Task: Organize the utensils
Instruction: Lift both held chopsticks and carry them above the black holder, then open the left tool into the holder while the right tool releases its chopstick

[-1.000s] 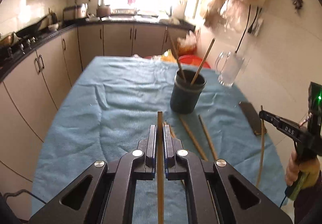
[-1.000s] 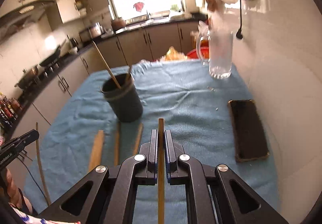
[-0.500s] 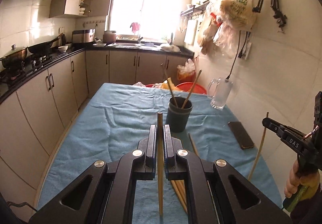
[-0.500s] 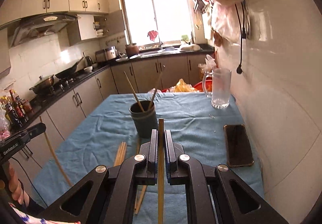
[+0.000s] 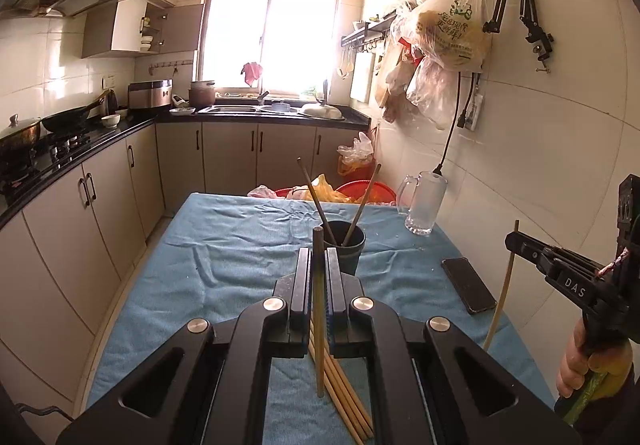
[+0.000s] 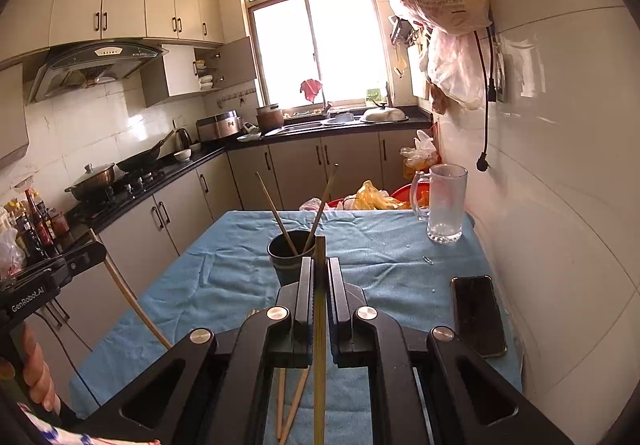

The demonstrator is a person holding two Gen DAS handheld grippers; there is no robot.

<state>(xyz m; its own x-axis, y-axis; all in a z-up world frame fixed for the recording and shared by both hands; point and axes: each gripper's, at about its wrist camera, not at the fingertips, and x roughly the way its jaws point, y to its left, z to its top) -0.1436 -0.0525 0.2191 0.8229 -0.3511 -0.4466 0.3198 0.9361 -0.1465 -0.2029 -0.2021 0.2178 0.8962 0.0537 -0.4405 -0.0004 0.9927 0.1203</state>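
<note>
My left gripper (image 5: 318, 259) is shut on a wooden chopstick (image 5: 319, 309) that stands upright between its pads, above the blue tablecloth (image 5: 224, 257). Ahead of it sits a dark cup (image 5: 352, 245) with two chopsticks leaning inside. Several loose chopsticks (image 5: 346, 401) lie on the cloth below the gripper. My right gripper (image 6: 320, 265) is likewise shut on a pale chopstick (image 6: 320, 325), just short of the same cup (image 6: 284, 257). Each gripper shows in the other's view: the right one (image 5: 516, 241) with its stick (image 5: 502, 293), the left one (image 6: 94, 251) with its stick (image 6: 132, 301).
A black phone (image 6: 478, 315) lies near the table's right edge by the tiled wall. A glass mug (image 6: 446, 205) stands at the far right corner. Kitchen cabinets (image 5: 60, 229) run along the left, and red bins with bags sit beyond the table's far end.
Both grippers have risen with their chopsticks and tipped upward. The cup and table now look lower and farther away, and more of the window and upper walls shows.
</note>
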